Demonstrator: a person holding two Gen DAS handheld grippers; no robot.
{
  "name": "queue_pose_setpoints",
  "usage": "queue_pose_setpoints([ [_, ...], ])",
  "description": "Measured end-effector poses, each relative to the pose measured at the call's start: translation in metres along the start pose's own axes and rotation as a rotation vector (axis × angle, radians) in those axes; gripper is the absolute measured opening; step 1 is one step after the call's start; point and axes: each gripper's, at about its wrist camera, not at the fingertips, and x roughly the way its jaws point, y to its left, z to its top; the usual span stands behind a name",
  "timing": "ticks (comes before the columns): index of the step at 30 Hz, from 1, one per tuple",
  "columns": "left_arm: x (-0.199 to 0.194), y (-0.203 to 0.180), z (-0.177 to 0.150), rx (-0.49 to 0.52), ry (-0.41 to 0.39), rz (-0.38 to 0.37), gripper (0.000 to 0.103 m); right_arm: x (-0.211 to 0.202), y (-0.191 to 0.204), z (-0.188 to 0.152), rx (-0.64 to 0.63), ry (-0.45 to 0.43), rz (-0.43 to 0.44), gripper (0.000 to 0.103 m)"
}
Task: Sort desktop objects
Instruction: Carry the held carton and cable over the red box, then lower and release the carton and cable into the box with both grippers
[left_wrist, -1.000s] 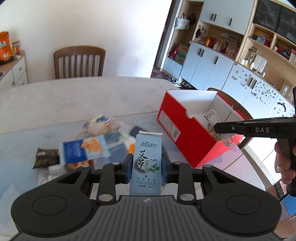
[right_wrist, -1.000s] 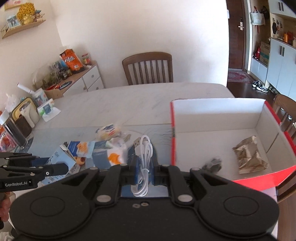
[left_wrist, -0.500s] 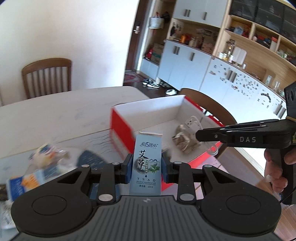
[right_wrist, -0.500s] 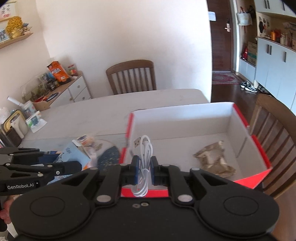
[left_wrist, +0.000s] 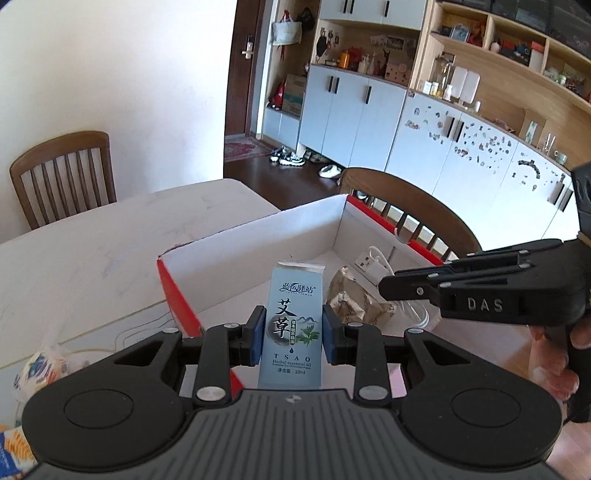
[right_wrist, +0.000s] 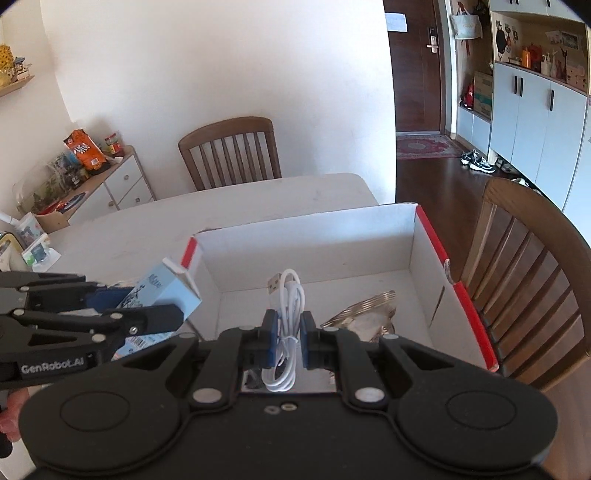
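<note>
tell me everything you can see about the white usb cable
The white usb cable is a thin, glossy cord coiled into a long bundle of loops. A metal USB plug sticks out at its top left. It stands roughly upright, pinched at mid-length between the blue pads of the right tongs, its lower loops hanging below them. It is held in front of the open red and white box, touching nothing else.

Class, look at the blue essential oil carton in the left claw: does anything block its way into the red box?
Nothing visible blocks it. The blue carton is at the red box, which is open-topped; the gold packet leaves bare floor.
</note>
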Motion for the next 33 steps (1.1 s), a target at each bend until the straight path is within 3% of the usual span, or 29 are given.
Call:
queue_pose_setpoints([
  [17,0.098,0.014,0.026,-0.022,0.173,0.02,0.029,0.052,-0.014,0.0,-0.063,0.118,0.002,0.011],
  [33,0.166,0.005,0.024,0.101,0.408,0.07,0.029,0.098,-0.012,-0.01,-0.154,0.281,-0.002,0.011],
])
